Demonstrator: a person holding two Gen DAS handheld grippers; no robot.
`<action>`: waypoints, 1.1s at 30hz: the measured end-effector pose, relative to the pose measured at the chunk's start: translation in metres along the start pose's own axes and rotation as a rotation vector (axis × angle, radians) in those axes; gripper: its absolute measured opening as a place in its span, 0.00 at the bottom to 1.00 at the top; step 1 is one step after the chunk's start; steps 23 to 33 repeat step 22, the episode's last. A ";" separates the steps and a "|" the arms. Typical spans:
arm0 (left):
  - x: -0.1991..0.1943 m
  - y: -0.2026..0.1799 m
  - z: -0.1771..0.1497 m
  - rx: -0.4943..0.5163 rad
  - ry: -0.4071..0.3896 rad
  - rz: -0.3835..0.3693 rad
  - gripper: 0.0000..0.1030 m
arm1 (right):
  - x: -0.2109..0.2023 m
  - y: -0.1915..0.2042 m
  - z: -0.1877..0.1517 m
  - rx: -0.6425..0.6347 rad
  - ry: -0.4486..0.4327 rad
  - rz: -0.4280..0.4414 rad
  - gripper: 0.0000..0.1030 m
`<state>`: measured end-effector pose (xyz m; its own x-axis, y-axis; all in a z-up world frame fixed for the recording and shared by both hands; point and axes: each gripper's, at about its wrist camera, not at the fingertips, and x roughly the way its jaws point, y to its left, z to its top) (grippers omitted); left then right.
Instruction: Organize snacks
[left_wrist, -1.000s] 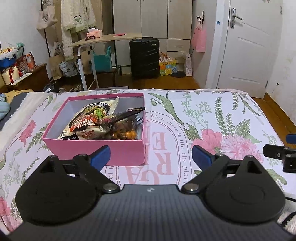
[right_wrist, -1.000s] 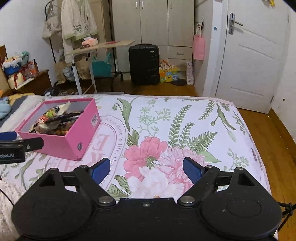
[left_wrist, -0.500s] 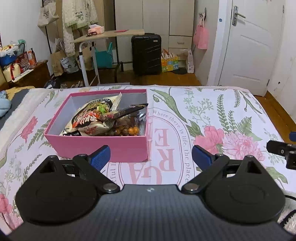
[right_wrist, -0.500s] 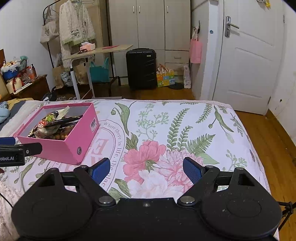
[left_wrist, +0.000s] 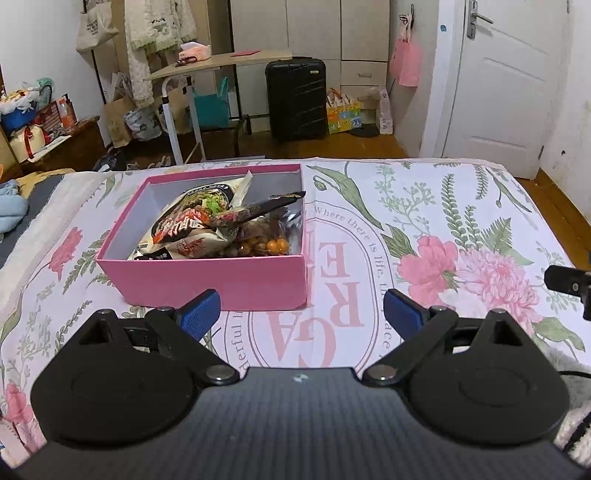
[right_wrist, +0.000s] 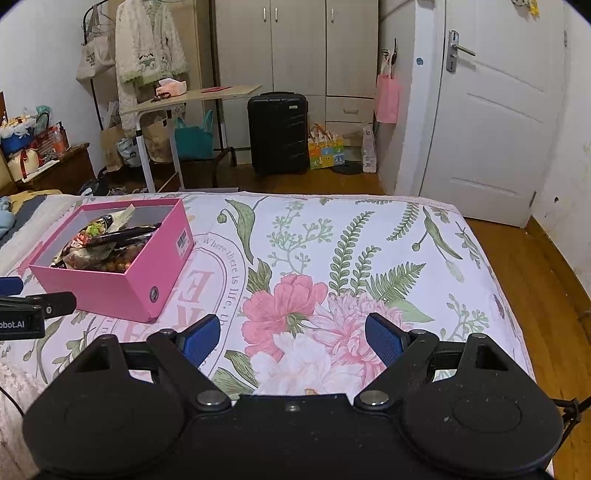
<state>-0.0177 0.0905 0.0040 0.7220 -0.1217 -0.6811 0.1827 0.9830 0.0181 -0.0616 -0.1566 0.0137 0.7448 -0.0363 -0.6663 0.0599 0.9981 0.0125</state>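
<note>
Both the left gripper (left_wrist: 301, 310) and right gripper (right_wrist: 291, 338) hang spread wide and empty-jawed above the floral bedspread (right_wrist: 369, 258), near the pink cardboard box (left_wrist: 218, 280) heaped with crinkly snack packets (left_wrist: 207, 229).

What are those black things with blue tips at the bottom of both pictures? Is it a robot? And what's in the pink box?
It isn't a robot. A person holds one grabbing tool in each hand, and each tool has a little camera looking out along its jaws. One picture comes from the left gripper, the other from the right gripper. The blue tips are the soft pads that pinch things. Both pairs of jaws stand wide open and hold nothing.

Below them is a bed with a flowery bedspread. On it sits an open pink box filled with snack packets; one see-through bag shows round orange snacks. The left gripper faces the box, and the right one has it off to its left. I see no loose snacks on the bedspread.
</note>
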 end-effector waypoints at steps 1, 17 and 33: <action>0.000 0.000 0.000 0.001 0.000 0.001 0.93 | 0.000 0.001 0.000 -0.005 0.002 -0.003 0.86; -0.006 -0.005 0.001 0.026 -0.046 0.034 1.00 | 0.003 0.000 -0.002 -0.007 0.020 0.011 0.86; -0.008 -0.008 0.001 0.039 -0.038 0.019 1.00 | 0.005 -0.002 -0.002 -0.005 0.024 0.016 0.86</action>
